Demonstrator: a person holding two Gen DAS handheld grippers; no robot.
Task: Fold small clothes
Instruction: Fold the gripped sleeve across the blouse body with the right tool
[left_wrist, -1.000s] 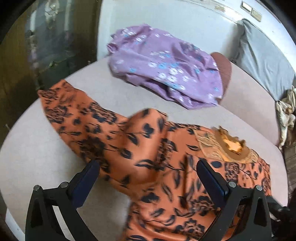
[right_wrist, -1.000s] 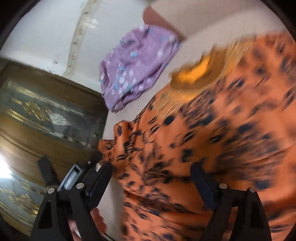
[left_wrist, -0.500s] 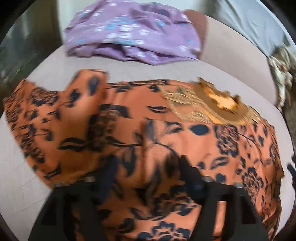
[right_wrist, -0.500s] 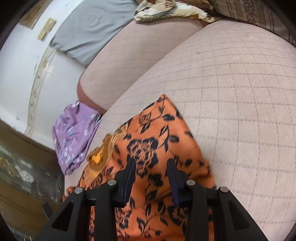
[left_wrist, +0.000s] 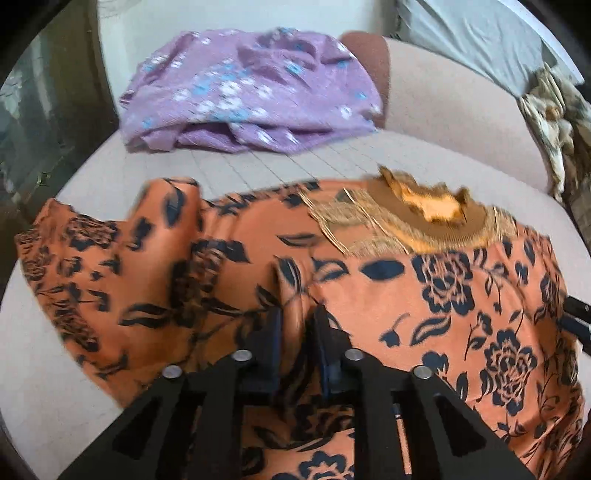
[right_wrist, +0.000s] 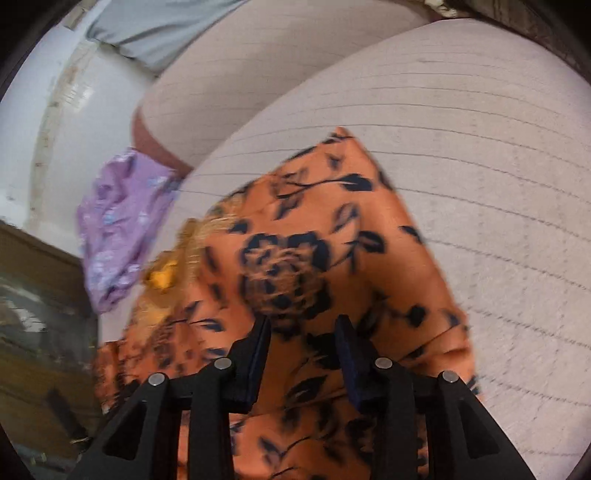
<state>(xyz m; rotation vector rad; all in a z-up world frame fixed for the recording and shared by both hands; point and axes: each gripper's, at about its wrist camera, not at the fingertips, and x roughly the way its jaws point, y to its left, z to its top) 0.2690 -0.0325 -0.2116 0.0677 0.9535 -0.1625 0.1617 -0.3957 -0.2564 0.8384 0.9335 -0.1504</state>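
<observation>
An orange garment (left_wrist: 443, 295) with dark floral print lies spread on a pale sofa seat (left_wrist: 258, 162), its gold-fringed neckline (left_wrist: 428, 210) toward the backrest. My left gripper (left_wrist: 298, 317) is closing, and its jaws pinch a raised ridge of this cloth near the garment's middle. In the right wrist view the same orange garment (right_wrist: 314, 229) runs up from my right gripper (right_wrist: 303, 325). That gripper's jaws are opening slightly, with bunched orange cloth filling the gap between them. A corner of the garment points toward the bare seat (right_wrist: 480, 166).
A crumpled purple floral garment (left_wrist: 251, 92) lies at the back of the seat against the backrest, also visible as the purple garment (right_wrist: 118, 221) on the left. A grey cushion (left_wrist: 469, 33) and a patterned cloth (left_wrist: 554, 107) sit at the right. A dark wooden cabinet (left_wrist: 44, 110) stands left.
Both grippers came down onto the orange garment and their wide jaws narrowed around folds of it. The right wrist view swung from the garment's middle toward its outer corner.
</observation>
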